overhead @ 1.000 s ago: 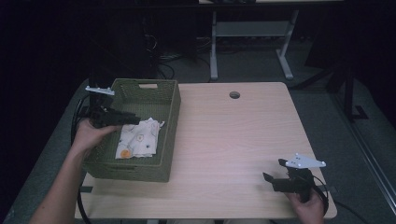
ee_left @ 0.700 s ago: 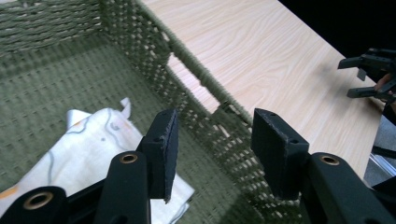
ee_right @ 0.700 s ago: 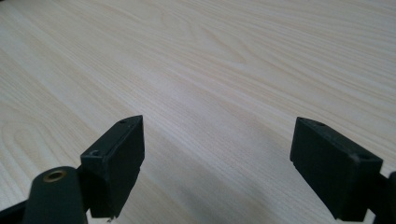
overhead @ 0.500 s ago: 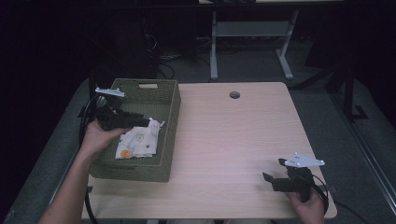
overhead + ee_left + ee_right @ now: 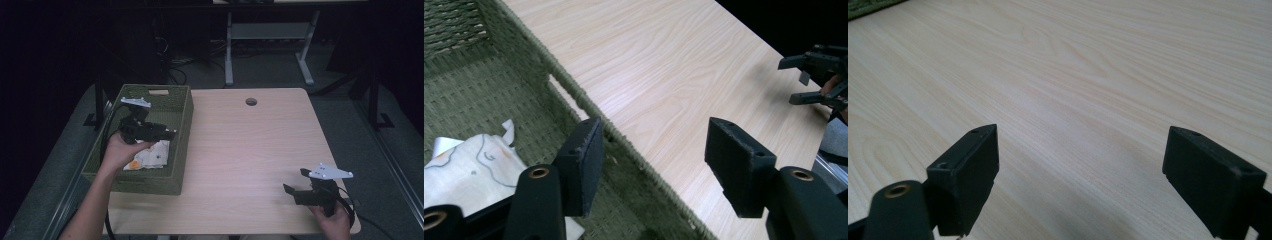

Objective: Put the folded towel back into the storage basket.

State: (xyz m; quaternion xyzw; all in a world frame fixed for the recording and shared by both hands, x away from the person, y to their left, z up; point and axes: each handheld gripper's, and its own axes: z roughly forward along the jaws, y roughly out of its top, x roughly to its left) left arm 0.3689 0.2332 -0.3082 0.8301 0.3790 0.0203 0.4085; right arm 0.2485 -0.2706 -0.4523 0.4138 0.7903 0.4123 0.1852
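Note:
A green woven basket [image 5: 178,112] stands at the table's left side with a white cloth [image 5: 152,152] printed in orange lying inside it. My left gripper [image 5: 171,133] hovers above the basket's right wall, open and holding nothing. In the left gripper view the gripper [image 5: 651,165] straddles the basket's rim [image 5: 589,102], and the cloth [image 5: 466,165] lies at lower left. My right gripper [image 5: 295,182] stays low near the table's front right corner, open and holding nothing. In the right gripper view the right gripper [image 5: 1080,175] has bare wood between its wide-apart jaws.
The light wooden table [image 5: 245,145] has a round cable hole [image 5: 251,101] near its far edge. A white desk frame [image 5: 270,30] and cables stand on the dark floor beyond. The right hand with its gripper [image 5: 819,75] appears far off in the left gripper view.
My left gripper has risen out of the basket and shifted right, toward its right wall, leaving the cloth lying inside. The right gripper has stayed put.

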